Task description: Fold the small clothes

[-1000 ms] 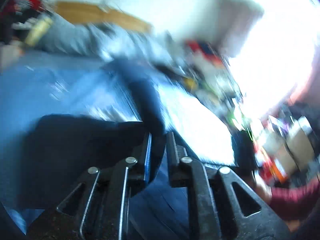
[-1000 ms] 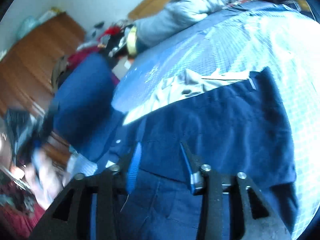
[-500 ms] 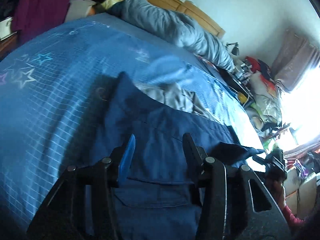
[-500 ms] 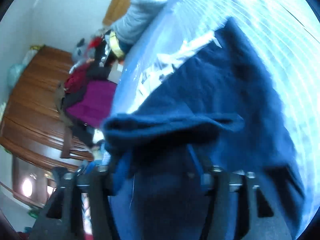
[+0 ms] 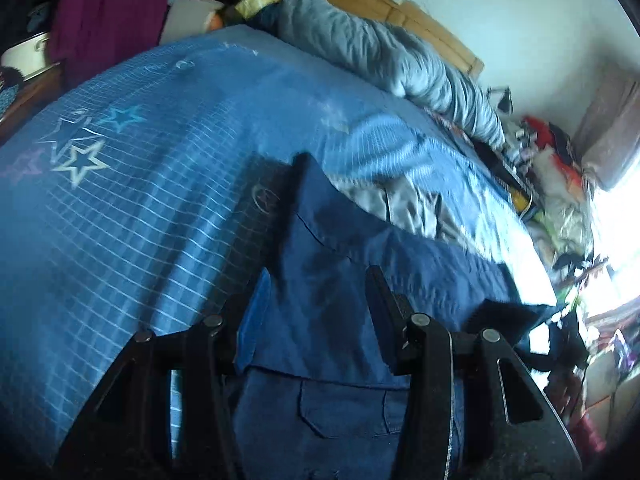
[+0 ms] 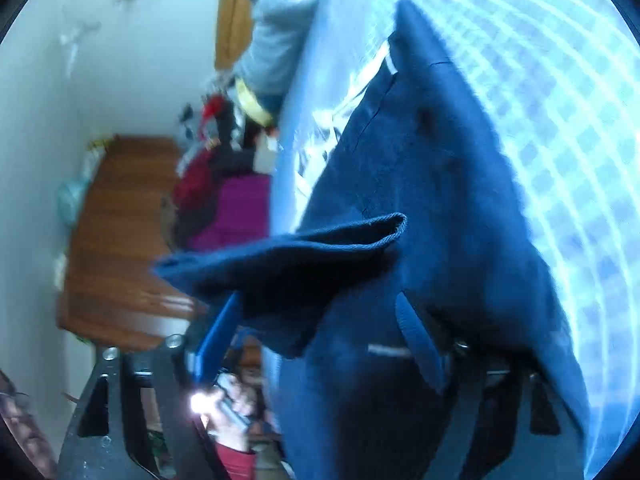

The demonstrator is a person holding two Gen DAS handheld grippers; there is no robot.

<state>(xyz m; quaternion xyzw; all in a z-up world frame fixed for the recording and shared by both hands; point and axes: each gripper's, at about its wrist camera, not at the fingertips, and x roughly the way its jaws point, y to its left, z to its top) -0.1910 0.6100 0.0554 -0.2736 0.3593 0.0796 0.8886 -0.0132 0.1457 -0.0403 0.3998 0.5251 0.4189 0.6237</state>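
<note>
A lived-in bedroom in a home. A bed (image 5: pixel 168 208) takes up most of the view, covered in a blue checked sheet with printed stars. A rumpled grey duvet (image 5: pixel 384 56) lies bunched against a wooden headboard (image 5: pixel 424 24) under a plain white wall. Beside the bed stands a brown wooden wardrobe (image 6: pixel 116 240), with a purple garment (image 5: pixel 108 20) hanging nearby. Heaps of clothes and clutter (image 5: pixel 556 184) crowd the floor on the window side, next to a curtain (image 5: pixel 612 128) and bright daylight.
</note>
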